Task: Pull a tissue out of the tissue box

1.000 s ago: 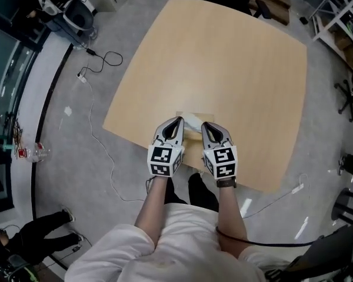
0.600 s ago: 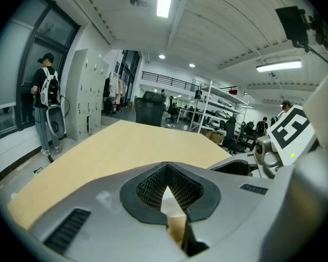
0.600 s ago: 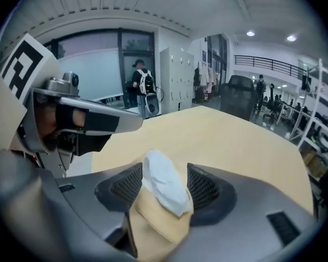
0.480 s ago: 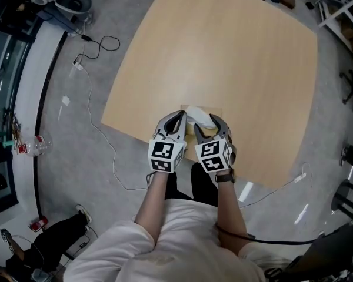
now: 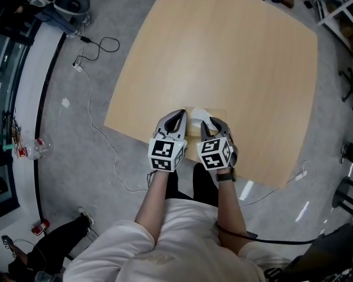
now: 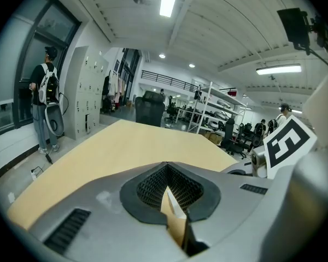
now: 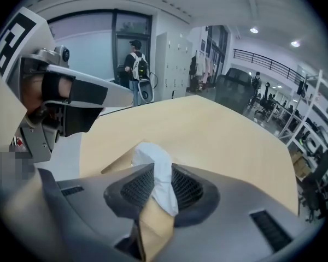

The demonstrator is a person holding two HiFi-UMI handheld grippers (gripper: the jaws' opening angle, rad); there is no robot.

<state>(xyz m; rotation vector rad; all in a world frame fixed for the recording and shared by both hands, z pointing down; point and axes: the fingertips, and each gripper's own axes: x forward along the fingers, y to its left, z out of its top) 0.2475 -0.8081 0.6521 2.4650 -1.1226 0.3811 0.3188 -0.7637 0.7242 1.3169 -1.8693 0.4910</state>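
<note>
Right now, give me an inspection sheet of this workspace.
Surface: wooden table, carrying only the box.
Job's things: tissue box near the table's near edge; white tissue sticking up from it.
Clutter: nothing seen on the table.
Grippers: left gripper shut on the box's edge; right gripper jaws closing, tissue between them.
Cables: white cable and black cable on the floor left of the table.
Surroundings: person standing by lockers; shelving; bottle on a ledge.
</note>
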